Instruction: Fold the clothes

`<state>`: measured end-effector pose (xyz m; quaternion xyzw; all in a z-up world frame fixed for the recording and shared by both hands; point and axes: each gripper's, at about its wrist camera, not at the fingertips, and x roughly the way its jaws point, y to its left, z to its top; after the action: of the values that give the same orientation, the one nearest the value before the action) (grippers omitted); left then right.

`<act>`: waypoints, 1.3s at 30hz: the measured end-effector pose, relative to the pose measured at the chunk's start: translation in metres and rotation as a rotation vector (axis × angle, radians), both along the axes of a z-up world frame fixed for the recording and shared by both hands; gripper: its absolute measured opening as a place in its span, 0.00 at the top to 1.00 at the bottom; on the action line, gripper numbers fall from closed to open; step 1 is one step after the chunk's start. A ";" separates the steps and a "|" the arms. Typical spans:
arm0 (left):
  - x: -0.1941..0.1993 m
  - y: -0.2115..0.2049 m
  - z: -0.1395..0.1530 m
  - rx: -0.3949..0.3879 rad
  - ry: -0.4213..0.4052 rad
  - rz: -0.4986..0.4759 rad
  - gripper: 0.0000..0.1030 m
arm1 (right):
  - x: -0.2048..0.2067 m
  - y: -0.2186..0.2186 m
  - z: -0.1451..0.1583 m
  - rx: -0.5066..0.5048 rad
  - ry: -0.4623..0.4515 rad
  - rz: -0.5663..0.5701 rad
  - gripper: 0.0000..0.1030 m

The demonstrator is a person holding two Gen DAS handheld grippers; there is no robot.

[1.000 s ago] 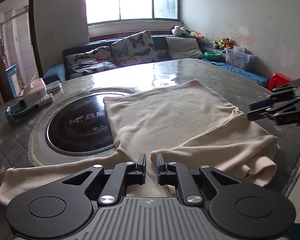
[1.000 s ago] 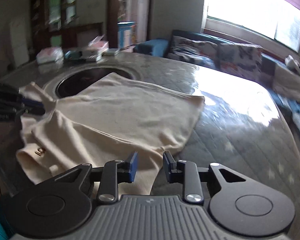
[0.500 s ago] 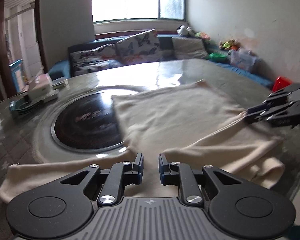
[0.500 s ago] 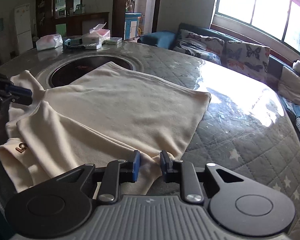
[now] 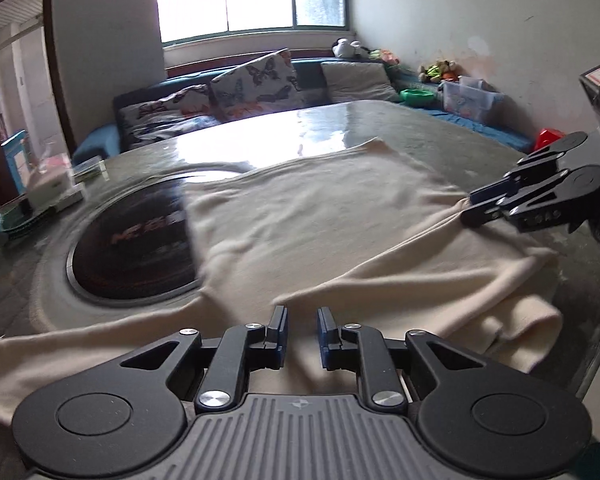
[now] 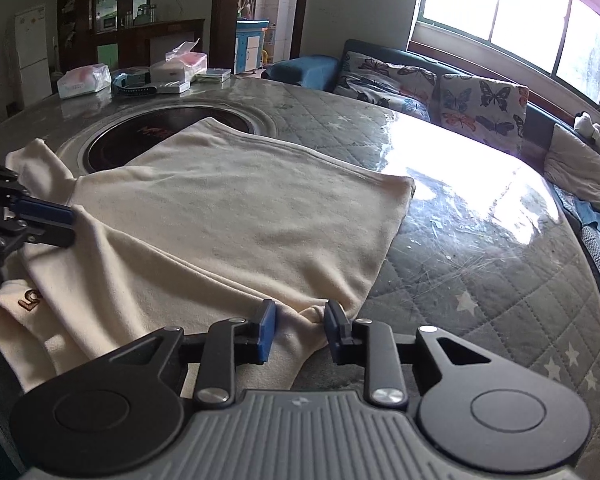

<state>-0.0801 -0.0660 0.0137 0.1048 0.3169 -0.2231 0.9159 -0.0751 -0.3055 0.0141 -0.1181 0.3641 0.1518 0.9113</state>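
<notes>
- Worktop is carrying everything: round, quilted grey cover with stars under a glossy clear sheet, window glare showing on it.
- Cream garment is lying spread across the near half of the worktop; far corner is overlapping the black hob set in the middle. Near edge is bunching into folds, one folded layer sitting on top of the flat body.
- Sofa with butterfly cushions is sitting beyond the worktop, under the window.
- Tissue packs and boxes are sitting on the far edge of the worktop, well apart from the garment.
- Left tool: fingers standing slightly apart over the garment's near edge, cloth showing in the gap. In the right wrist view the tips are looking pressed onto a raised fold, so it is reading as pinching.
- Right tool: fingers spread, a bunched corner of garment lying between them, not squeezed.
</notes>
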 end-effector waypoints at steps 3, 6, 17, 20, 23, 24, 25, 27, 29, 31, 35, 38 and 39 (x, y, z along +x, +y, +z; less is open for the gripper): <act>-0.005 0.012 0.002 -0.003 -0.002 0.013 0.81 | -0.006 0.009 0.005 -0.013 -0.028 0.014 0.76; -0.004 0.022 0.005 -0.026 0.007 0.048 0.81 | -0.014 0.027 0.011 -0.003 -0.047 0.076 0.77; -0.007 0.062 0.015 -0.074 -0.002 0.174 0.81 | -0.027 0.109 0.000 -0.012 -0.046 0.310 0.81; -0.006 0.073 0.014 -0.077 -0.001 0.221 0.81 | -0.030 0.123 0.002 -0.006 -0.061 0.342 0.81; -0.004 0.085 0.013 -0.081 -0.002 0.273 0.81 | -0.032 0.128 0.005 0.016 -0.059 0.356 0.81; -0.003 0.089 0.013 -0.083 -0.002 0.290 0.81 | -0.033 0.128 0.006 0.013 -0.062 0.360 0.81; -0.003 0.093 0.013 -0.084 -0.002 0.307 0.81 | -0.034 0.129 0.007 0.012 -0.062 0.365 0.81; -0.001 0.101 0.012 -0.088 -0.002 0.342 0.80 | -0.034 0.132 0.005 0.043 -0.026 0.381 0.81; 0.003 0.110 0.011 -0.089 0.005 0.390 0.80 | -0.035 0.135 0.002 0.074 0.010 0.396 0.81; 0.006 0.120 0.009 -0.084 0.009 0.446 0.80 | -0.035 0.137 0.000 0.105 0.045 0.411 0.81; 0.008 0.137 0.010 -0.057 -0.013 0.541 0.68 | -0.040 0.139 0.005 0.148 0.058 0.443 0.81; 0.009 0.150 0.011 -0.045 -0.027 0.601 0.67 | -0.039 0.130 0.010 0.154 0.055 0.395 0.81; 0.010 0.155 0.011 -0.045 -0.027 0.623 0.67 | -0.038 0.125 0.011 0.151 0.056 0.363 0.81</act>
<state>-0.0703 0.0893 0.0244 -0.0150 0.3168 0.0626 0.9463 -0.1131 -0.1802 0.0250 -0.1090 0.3496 0.3435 0.8648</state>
